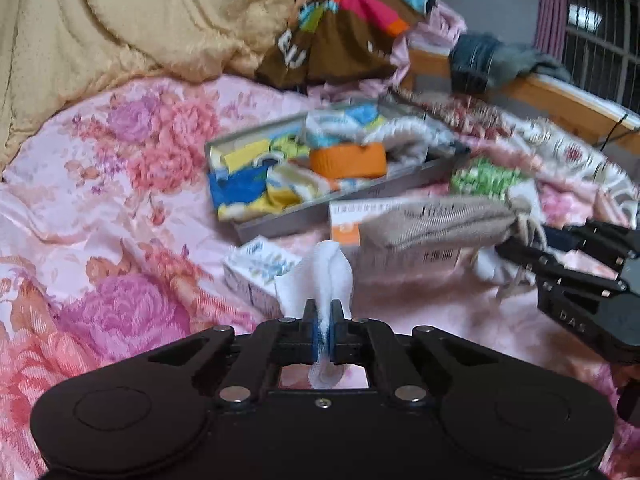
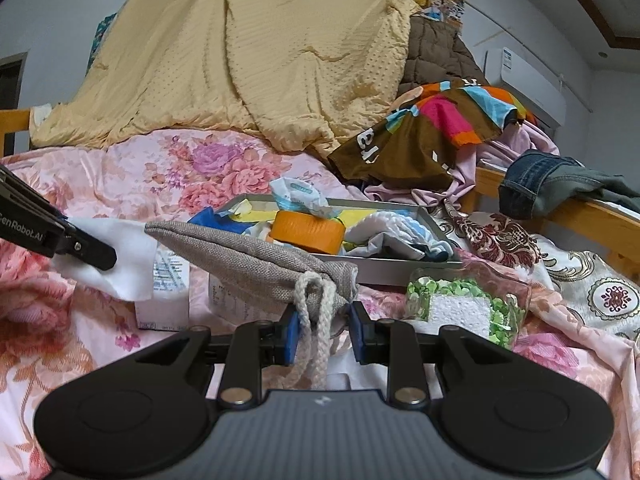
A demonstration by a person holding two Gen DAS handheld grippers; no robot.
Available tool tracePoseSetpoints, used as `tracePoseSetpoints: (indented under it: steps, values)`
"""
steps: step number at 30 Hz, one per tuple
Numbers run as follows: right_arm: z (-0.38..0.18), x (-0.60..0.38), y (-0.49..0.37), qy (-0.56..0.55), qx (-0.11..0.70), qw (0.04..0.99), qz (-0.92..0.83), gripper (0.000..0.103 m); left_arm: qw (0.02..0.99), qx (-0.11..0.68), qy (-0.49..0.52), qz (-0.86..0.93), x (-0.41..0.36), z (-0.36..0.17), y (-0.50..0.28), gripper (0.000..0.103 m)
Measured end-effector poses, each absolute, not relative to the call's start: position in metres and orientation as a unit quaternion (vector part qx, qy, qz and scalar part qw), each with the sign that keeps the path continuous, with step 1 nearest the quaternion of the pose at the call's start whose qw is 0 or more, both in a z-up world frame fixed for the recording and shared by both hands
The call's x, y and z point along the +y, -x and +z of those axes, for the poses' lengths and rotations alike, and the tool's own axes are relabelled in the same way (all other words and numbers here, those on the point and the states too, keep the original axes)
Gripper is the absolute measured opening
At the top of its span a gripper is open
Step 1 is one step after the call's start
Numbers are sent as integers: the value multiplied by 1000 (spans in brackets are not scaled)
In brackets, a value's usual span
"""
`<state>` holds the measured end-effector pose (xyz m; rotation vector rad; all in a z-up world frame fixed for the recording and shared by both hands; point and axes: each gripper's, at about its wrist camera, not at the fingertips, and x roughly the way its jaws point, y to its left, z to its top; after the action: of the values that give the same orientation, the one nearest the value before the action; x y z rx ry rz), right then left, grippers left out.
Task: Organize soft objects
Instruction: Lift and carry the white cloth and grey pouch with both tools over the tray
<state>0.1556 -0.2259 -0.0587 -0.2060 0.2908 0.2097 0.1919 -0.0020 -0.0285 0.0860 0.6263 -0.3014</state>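
Your left tool [image 1: 325, 334] pinches a limp white cloth [image 1: 320, 276]; your right tool [image 2: 323, 334] grips the light grey drawstring pouch [image 2: 256, 264] at its bunched neck, the metal tray [image 2: 394, 272] at twelve o'clock.

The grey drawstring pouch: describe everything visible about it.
The grey drawstring pouch is coarse woven, linen-like fabric with a white braided cord looped at its gathered neck. The right gripper holds that neck between blue-padded fingers. The body sticks out nearly level, lifted above the small cartons, in front of the grey tray.
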Motion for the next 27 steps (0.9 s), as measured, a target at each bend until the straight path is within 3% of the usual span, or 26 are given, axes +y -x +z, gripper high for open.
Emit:
tracePoseSetpoints:
  steps: [11, 27]
  values:
    - [-65, -229, -166, 94, 161, 978, 98, 23, 940, 297, -14, -168, -4, -35, -208, 4]
    - [-45, -233, -194, 90, 109, 985, 95, 23, 955, 259, 41, -140, 7, -6, -242, 4]
